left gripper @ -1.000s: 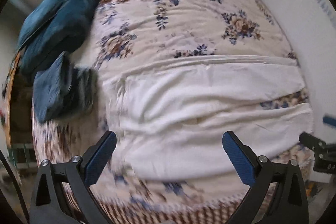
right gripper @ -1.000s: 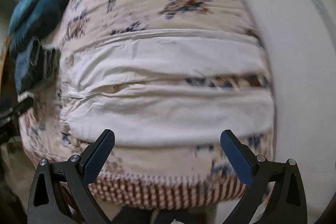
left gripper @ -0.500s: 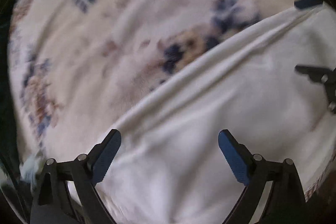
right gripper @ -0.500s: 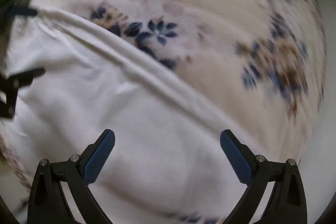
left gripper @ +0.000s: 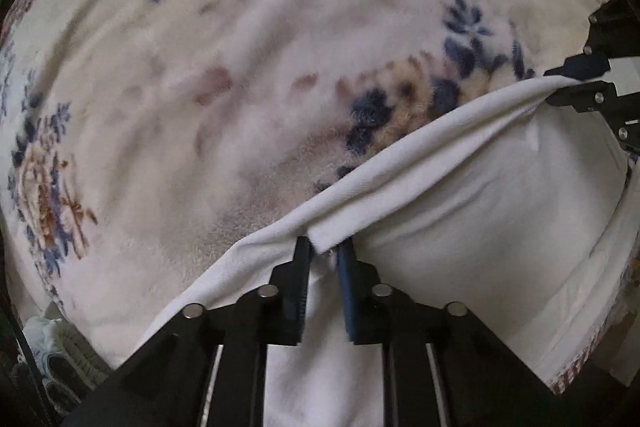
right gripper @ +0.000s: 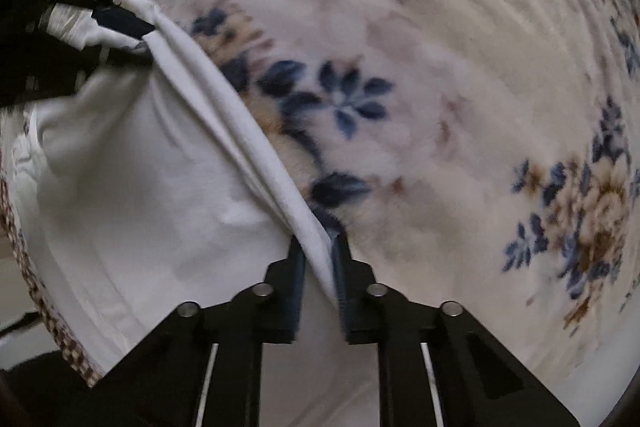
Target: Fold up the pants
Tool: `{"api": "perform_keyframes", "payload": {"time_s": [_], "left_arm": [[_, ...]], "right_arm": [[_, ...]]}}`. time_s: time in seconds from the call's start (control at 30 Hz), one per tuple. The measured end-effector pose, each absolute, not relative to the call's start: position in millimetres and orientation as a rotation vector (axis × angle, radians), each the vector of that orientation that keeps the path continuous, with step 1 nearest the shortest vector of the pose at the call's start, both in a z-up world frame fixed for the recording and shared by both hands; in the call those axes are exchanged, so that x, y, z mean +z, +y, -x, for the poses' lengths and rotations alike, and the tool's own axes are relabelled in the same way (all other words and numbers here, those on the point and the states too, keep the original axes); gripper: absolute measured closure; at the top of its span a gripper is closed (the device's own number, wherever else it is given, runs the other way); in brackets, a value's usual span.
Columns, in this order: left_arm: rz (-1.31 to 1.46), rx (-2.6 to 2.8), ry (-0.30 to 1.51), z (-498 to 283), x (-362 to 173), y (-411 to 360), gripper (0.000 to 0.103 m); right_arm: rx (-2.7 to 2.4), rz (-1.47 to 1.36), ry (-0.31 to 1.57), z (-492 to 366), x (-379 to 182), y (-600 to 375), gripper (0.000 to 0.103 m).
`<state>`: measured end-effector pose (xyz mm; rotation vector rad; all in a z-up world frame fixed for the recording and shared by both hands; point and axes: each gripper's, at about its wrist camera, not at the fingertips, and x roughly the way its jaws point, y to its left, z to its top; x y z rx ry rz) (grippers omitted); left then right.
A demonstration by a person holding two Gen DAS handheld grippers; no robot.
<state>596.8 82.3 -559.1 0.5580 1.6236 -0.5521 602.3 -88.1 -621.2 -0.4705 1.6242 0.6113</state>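
Observation:
White pants [left gripper: 472, 195] lie on a floral bedspread [left gripper: 240, 75]. My left gripper [left gripper: 322, 253] is shut on the far edge of the pants, with a fold of cloth pinched between its blue pads. My right gripper [right gripper: 318, 247] is shut on the same far edge further along, and it also shows at the right of the left wrist view [left gripper: 576, 83]. The left gripper shows at the upper left of the right wrist view [right gripper: 120, 23]. The edge of the pants [right gripper: 224, 115] runs taut between the two grippers, lifted slightly off the bedspread.
The cream bedspread with blue and brown flowers [right gripper: 460, 87] stretches beyond the pants. Its checked brown border [right gripper: 44, 311] marks the near bed edge. A pale knitted item [left gripper: 60, 339] lies low at the left, off the bed.
Both grippers were open above the pants. They have come down onto the far edge and closed on the cloth, which now rises in a ridge between them.

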Motion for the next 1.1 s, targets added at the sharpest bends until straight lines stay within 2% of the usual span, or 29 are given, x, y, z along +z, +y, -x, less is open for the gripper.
{"api": "perform_keyframes", "payload": {"time_s": [0.27, 0.43, 0.53, 0.7, 0.8, 0.93, 0.97, 1.0, 1.03, 1.07, 1.1], "left_arm": [[-0.403, -0.496, 1.507, -538.7, -485.9, 119.5, 0.097], [-0.171, -0.438, 1.461, -444.1, -433.5, 163.5, 0.097], [-0.045, -0.385, 1.5, -368.6, -446.1, 152.5, 0.097], [0.165, -0.269, 1.63, -284.0, -498.2, 153.2, 0.095], [0.25, -0.155, 1.682, -254.8, -524.9, 161.0, 0.093], [0.404, -0.079, 1.69, -225.7, -512.2, 171.2, 0.091], [0.416, -0.086, 1.684, -219.3, -505.2, 170.9, 0.088], [0.424, -0.083, 1.673, -211.5, -495.6, 171.0, 0.079], [0.433, -0.068, 1.657, -203.8, -485.4, 172.3, 0.068], [0.441, -0.059, 1.64, -199.3, -478.6, 173.3, 0.061], [0.436, -0.036, 1.616, -193.7, -469.3, 176.0, 0.058]], "right_arm": [[0.587, 0.324, 1.533, -545.6, -570.1, -110.9, 0.096], [0.586, 0.179, 1.514, -470.2, -542.1, -125.2, 0.096], [0.58, 0.082, 1.549, -403.0, -534.8, -109.0, 0.096], [0.459, -0.134, 1.7, -311.5, -579.7, -114.6, 0.096], [0.35, -0.252, 1.74, -291.1, -607.4, -122.5, 0.091], [0.269, -0.406, 1.773, -294.8, -605.1, -136.1, 0.087], [0.263, -0.442, 1.761, -296.5, -596.3, -141.0, 0.082], [0.259, -0.469, 1.739, -298.5, -584.7, -145.3, 0.078], [0.257, -0.481, 1.727, -299.8, -575.6, -148.3, 0.064], [0.253, -0.492, 1.722, -301.7, -566.2, -151.0, 0.03], [0.235, -0.494, 1.717, -303.9, -557.4, -153.3, 0.01]]}}
